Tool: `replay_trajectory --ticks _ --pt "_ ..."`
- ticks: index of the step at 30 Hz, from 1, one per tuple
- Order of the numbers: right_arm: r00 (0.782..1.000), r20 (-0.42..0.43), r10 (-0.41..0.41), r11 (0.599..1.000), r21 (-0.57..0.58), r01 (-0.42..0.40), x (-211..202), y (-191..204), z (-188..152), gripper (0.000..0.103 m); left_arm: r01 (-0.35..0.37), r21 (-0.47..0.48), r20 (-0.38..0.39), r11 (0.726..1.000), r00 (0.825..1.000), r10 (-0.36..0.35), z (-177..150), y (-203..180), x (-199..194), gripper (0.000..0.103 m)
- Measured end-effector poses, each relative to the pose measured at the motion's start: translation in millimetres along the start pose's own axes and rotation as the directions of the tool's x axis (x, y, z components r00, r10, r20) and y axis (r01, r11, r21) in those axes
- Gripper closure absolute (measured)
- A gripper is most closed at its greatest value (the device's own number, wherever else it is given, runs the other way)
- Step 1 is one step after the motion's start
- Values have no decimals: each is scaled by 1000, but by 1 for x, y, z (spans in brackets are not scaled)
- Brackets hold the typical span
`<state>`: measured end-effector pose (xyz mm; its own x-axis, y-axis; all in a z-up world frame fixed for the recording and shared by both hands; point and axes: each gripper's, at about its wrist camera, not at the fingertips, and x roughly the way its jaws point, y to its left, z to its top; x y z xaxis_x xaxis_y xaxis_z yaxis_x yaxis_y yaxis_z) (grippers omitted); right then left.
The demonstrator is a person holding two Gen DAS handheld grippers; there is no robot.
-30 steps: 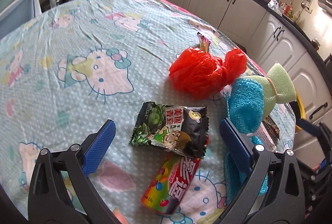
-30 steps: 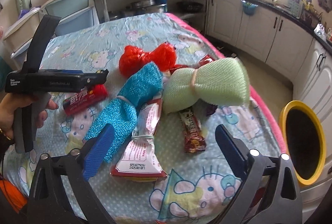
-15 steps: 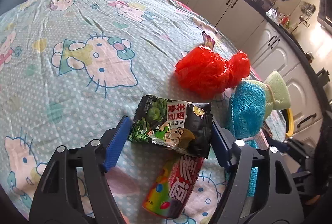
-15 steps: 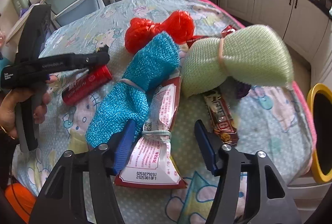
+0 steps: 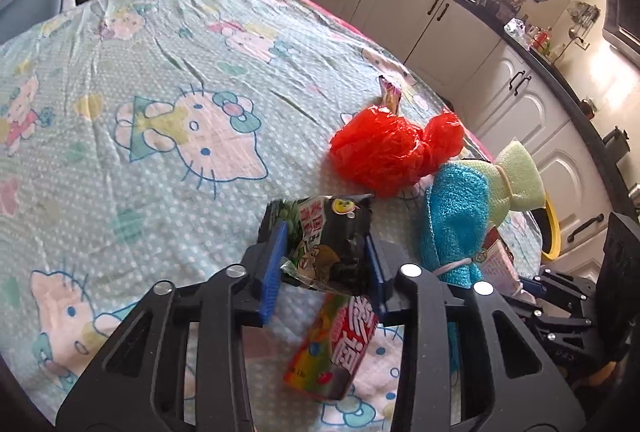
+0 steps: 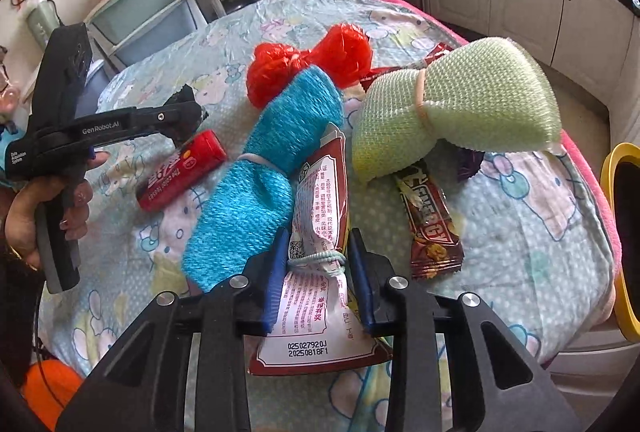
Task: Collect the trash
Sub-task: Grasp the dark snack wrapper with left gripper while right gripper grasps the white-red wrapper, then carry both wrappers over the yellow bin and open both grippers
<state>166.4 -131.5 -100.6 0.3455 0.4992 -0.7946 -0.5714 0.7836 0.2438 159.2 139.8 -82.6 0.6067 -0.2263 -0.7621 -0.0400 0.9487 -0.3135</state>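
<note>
My left gripper (image 5: 326, 264) is shut on a black and green snack packet (image 5: 324, 244), which is crumpled between the blue pads and lifted a little off the cloth. A red candy tube (image 5: 334, 348) lies just under it. My right gripper (image 6: 318, 272) is shut on a red and white snack bag (image 6: 320, 232) at its elastic-tied waist. A brown snack bar wrapper (image 6: 430, 220) lies to its right. The left gripper (image 6: 188, 116) also shows in the right wrist view, held in a hand at the left.
A red mesh scrubber (image 5: 392, 148), a blue scrubber (image 6: 272, 168) and a green scrubber (image 6: 460, 108) lie among the wrappers on the Hello Kitty tablecloth (image 5: 120, 72). A yellow-rimmed bin (image 6: 624, 232) stands beyond the table's right edge. Kitchen cabinets (image 5: 420, 20) line the far wall.
Both grippers closed from wide open: the left onto the black snack packet, crumpling and lifting it, the right onto the red and white bag after moving in over it.
</note>
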Motion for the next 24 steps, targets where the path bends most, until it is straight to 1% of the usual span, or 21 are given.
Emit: replay_trajectory --ticks 1,6,9,12,17,24 --pt "1000 7 0 1000 0 0 -3 0 0 74 -4 6 7 1000 1000 4 0 -1 -3 81" --pt "999 41 -1 1000 0 1 -15 0 0 74 -39 61 62 997 997 35 1 -12 -26 85" --pt "998 66 6 1000 5 -6 -26 0 1 74 -45 91 95 995 995 36 3 -23 -39 87" --pt "995 99 10 1000 18 -12 -39 -3 1 74 -37 134 127 990 992 19 8 -41 -51 87" --pt "988 152 9 1000 27 -13 -60 -8 4 74 -13 192 159 981 987 -18 14 -72 -62 89" --pt "973 231 -21 998 60 8 -94 -22 6 74 38 281 189 959 977 -95 22 -123 -70 89"
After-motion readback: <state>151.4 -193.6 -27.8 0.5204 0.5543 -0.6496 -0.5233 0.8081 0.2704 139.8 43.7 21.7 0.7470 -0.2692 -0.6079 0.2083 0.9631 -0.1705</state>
